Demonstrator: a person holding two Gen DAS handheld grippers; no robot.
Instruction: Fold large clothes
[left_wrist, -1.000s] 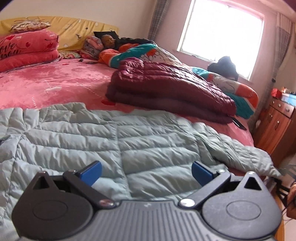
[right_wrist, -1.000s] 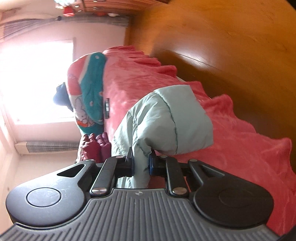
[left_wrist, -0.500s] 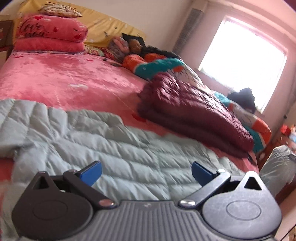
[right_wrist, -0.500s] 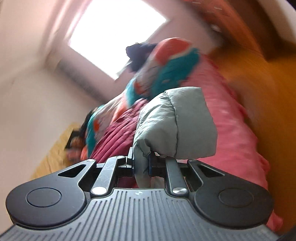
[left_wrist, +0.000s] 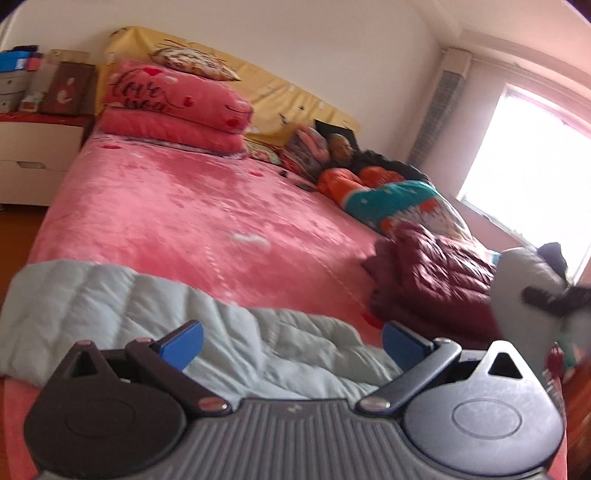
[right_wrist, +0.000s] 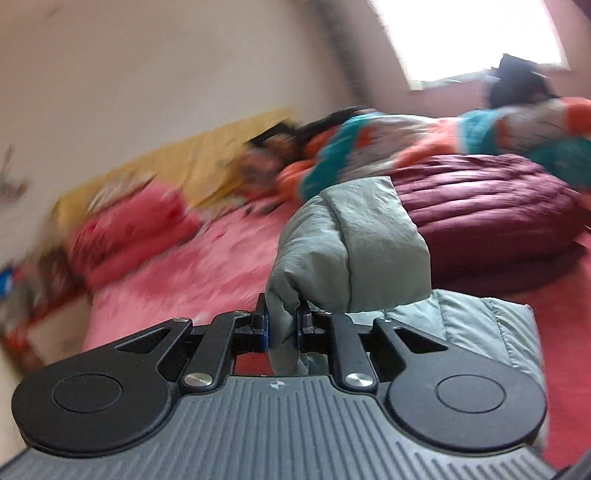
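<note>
Two tongs: right tongs (right_wrist: 282, 328) clamped on the jacket (right_wrist: 354, 251) sleeve, left tongs (left_wrist: 291, 341) wide, empty; background blurred.

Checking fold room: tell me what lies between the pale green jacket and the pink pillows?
Only bare pink bedspread separates jacket from pillows, seen in the left wrist view.

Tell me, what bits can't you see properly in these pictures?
- Right wrist view: pink pillows smeared by motion blur.
- Right wrist view: the right gripper hides the pinched part of the pale green jacket.
- Left wrist view: the left gripper covers the jacket's near edge.
- Left wrist view: the shelf clutter is too small.
</note>
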